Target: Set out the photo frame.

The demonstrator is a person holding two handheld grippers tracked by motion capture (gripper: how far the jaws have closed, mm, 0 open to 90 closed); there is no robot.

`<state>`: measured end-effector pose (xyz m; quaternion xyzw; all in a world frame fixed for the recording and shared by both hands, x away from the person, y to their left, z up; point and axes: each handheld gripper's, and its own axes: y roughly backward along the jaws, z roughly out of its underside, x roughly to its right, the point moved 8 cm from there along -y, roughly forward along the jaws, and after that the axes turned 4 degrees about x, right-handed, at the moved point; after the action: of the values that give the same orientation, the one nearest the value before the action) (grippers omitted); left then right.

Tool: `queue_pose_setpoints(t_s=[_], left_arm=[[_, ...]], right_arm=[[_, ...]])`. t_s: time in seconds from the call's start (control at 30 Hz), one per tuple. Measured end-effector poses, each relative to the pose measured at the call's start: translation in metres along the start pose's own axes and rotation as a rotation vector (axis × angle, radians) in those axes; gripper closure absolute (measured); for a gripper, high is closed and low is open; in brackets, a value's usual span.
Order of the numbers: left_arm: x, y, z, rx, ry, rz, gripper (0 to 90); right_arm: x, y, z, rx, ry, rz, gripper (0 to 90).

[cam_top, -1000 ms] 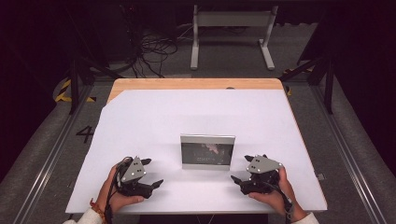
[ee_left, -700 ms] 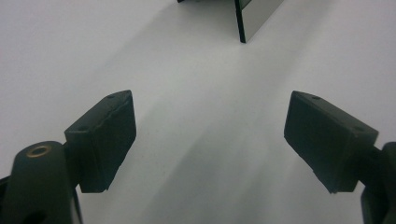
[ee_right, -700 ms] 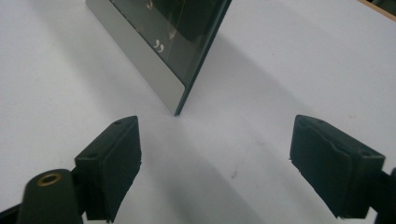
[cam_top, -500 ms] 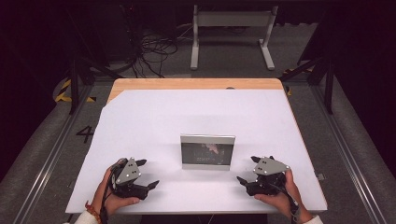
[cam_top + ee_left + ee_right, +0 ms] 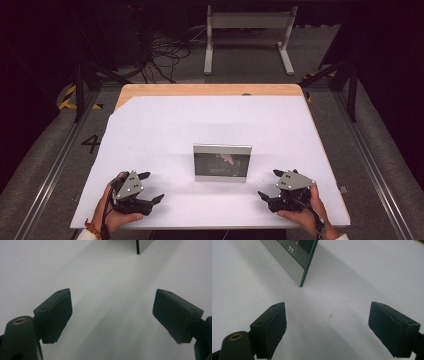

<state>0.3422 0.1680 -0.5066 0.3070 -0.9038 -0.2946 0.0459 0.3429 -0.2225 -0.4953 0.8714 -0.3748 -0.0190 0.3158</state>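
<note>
A small framed picture (image 5: 222,162) with a silver border and dark image stands upright near the middle of the white table (image 5: 210,125). My left gripper (image 5: 150,187) rests near the front left edge, open, with nothing between its jaws; the frame's corner (image 5: 143,245) lies ahead of it. My right gripper (image 5: 270,185) sits near the front right edge, open and empty too. In the right gripper view the frame's edge (image 5: 297,262) stands just ahead and to the left of the open jaws.
The table's wooden far edge (image 5: 210,90) shows past the white cover. Beyond the table are cables (image 5: 160,55) on the floor and a white stand (image 5: 247,30). Metal rails (image 5: 370,165) run along both sides.
Both grippers have drawn back toward the front edge of the table and slightly outward. The framed picture has not moved.
</note>
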Motion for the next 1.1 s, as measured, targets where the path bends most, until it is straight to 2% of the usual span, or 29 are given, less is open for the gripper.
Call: queue_pose_setpoints(t_s=[0.37,1.1], left_arm=[[-0.0014,-0.0012,0.0027,0.000,0.012,0.006,16.4],[0.0011,-0.0037,-0.0009,0.019,0.013,0.021,15.4]], right_arm=[[0.0052,-0.0005,0.0053,0.004,-0.020,0.007,15.3],[-0.0003,-0.0027,0.0037,0.002,-0.002,0.002,15.2]])
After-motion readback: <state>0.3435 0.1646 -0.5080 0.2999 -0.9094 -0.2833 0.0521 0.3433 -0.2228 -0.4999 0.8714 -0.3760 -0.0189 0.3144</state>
